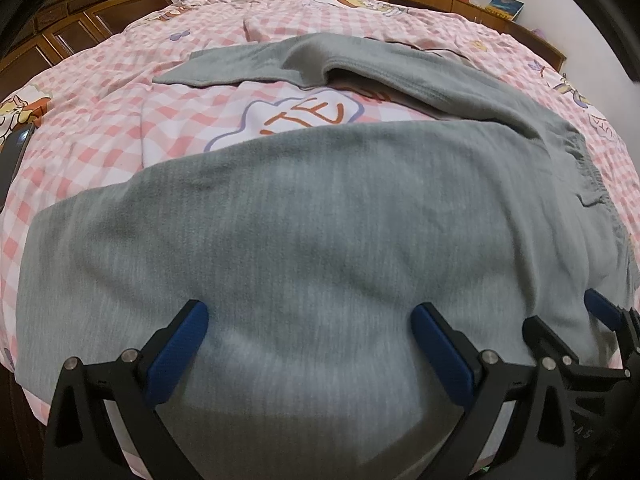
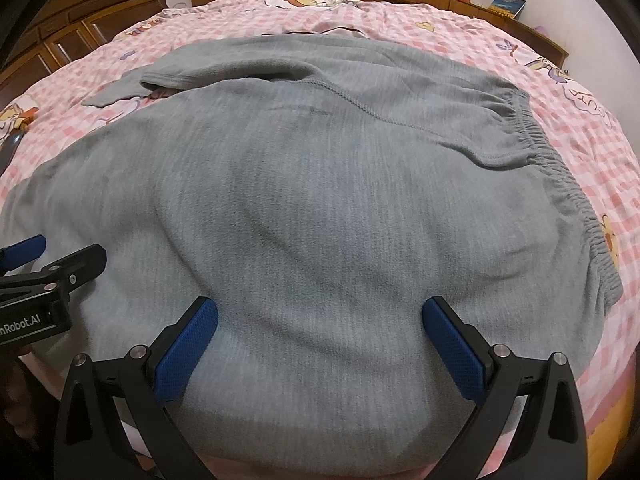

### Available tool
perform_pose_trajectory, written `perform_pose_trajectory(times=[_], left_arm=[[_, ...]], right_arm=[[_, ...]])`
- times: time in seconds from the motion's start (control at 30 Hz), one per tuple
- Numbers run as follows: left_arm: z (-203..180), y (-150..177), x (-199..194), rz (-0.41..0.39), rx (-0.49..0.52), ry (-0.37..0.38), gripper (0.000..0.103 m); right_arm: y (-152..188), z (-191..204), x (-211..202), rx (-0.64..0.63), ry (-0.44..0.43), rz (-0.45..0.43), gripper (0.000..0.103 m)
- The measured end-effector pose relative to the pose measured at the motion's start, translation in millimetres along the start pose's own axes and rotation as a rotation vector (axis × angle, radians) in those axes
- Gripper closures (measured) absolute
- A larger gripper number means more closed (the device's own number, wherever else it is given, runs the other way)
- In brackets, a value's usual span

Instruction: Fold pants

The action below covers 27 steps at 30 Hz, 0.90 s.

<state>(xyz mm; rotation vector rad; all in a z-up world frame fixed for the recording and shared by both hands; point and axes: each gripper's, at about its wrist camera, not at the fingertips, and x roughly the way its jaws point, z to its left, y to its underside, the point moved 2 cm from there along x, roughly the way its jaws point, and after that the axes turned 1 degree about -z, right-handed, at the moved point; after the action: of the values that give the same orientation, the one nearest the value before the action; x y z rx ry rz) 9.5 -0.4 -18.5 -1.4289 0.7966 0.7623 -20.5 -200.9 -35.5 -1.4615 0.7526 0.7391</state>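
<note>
Your left gripper (image 1: 308, 320) and right gripper (image 2: 320, 316) both gape wide, holding nothing, over the near leg of the grey pants (image 2: 320, 200) spread on the checked bedspread (image 2: 560, 80).

One pair of grey pants (image 1: 320, 220) lies across one bed (image 1: 100, 92), with two legs showing. Two tools appear: the left tool (image 1: 308, 344) and the right tool (image 2: 320, 336), each with two blue pads. One book (image 1: 506, 6) sits at upper right, one phone (image 1: 16, 152) at left edge.
</note>
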Motion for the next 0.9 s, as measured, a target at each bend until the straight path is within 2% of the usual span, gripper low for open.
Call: perform_pose_trajectory(times=[0.6,0.9], left_arm=[[1.8,-5.6,-4.3,0.052,0.076,0.042,0.000],[4.3,-8.4,-1.9,0.055,0.060,0.045,0.000]], right_arm=[[-5.4,-10.2,-12.5,-0.017,-0.090,0.040,0.000],[-6.9,-6.4,-4.2,-0.050,-0.068,0.043,0.000]])
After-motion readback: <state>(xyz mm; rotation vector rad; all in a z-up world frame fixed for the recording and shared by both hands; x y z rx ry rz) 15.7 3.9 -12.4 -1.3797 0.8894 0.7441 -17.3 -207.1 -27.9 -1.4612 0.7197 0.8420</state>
